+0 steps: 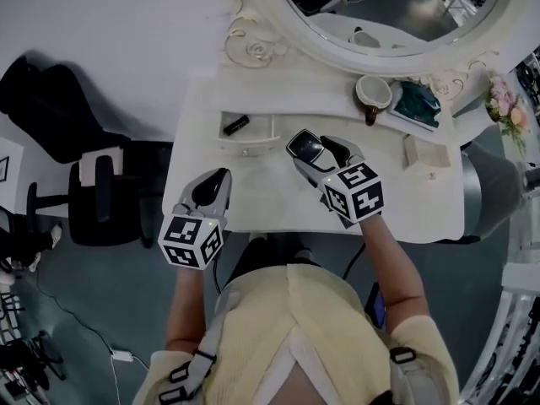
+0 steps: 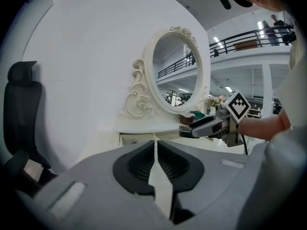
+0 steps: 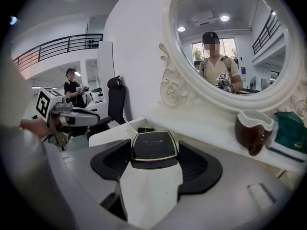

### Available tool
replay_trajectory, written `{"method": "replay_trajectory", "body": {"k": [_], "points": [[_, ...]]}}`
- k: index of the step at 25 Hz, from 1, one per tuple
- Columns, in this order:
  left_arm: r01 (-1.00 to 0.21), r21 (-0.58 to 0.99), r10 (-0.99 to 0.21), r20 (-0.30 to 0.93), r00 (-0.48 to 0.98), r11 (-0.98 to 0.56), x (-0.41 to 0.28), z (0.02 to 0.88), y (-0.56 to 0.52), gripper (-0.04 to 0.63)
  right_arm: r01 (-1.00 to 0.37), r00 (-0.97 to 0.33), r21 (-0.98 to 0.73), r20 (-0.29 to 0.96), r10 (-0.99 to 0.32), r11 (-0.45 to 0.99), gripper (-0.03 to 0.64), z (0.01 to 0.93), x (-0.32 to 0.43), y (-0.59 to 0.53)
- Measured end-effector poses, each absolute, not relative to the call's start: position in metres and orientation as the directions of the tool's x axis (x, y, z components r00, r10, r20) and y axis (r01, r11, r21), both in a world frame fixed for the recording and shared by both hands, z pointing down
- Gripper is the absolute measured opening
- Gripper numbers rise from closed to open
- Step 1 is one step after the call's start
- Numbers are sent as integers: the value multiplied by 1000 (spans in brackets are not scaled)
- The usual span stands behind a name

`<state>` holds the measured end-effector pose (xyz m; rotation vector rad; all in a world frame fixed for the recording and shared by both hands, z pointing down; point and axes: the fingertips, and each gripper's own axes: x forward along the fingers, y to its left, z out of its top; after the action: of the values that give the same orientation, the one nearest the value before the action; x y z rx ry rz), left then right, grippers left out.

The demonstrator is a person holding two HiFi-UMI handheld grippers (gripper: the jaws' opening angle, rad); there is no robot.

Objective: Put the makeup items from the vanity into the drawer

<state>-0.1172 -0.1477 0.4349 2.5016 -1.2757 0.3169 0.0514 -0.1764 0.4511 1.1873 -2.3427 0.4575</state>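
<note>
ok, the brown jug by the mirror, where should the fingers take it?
Probably by the rim of the brown jug, one finger inside the mouth, one outside, coming from above. It stands upright, mouth up, and the mirror frame crowds it behind. Use the shut, empty left gripper; the right gripper holds the black compact.

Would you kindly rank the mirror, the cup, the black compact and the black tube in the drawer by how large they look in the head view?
1. mirror
2. cup and black compact: these look alike, and the compact is nearer the camera, so unranked
3. black tube in the drawer
</note>
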Motion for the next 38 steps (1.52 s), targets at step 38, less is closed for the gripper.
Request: {"method": "replay_trajectory", "body": {"k": [38], "points": [[-854, 147, -810, 274, 519, -499, -164, 421, -159, 23, -873, -438, -337, 860, -262, 352, 314, 531, -75, -280]]}}
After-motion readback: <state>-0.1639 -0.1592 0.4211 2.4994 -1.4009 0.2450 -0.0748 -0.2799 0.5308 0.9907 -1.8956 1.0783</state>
